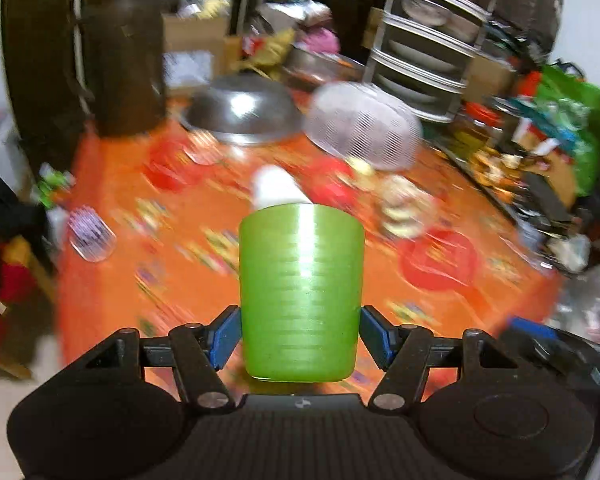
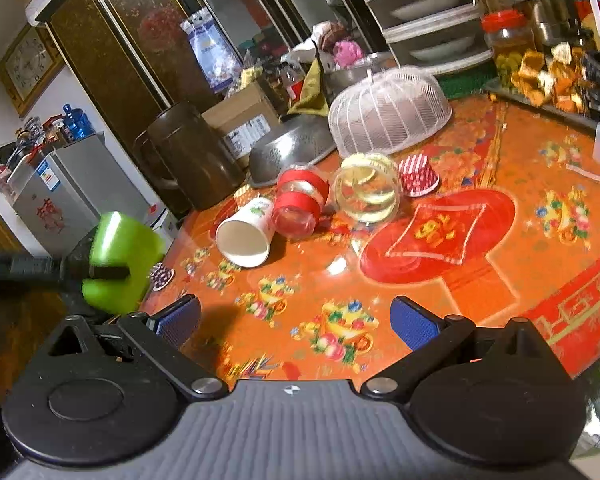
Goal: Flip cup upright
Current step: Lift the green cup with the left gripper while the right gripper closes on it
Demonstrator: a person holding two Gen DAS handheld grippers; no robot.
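My left gripper [image 1: 300, 334] is shut on a green plastic cup [image 1: 300, 292], its blue pads pressing the cup's two sides near the base. The cup is held in the air above the orange table, and the view around it is blurred. In the right wrist view the same green cup [image 2: 120, 256] shows at the far left, tilted, clamped by the left gripper off the table's corner. My right gripper [image 2: 296, 322] is open and empty above the near part of the table.
On the orange patterned tablecloth [image 2: 480, 280] lie a white paper cup [image 2: 246, 236] on its side, a red-banded glass [image 2: 300, 204], a clear glass [image 2: 370, 192] and a red striped cup [image 2: 418, 176]. Behind stand a white mesh cover [image 2: 388, 112], a steel colander [image 2: 292, 152] and a dark jug [image 2: 188, 156].
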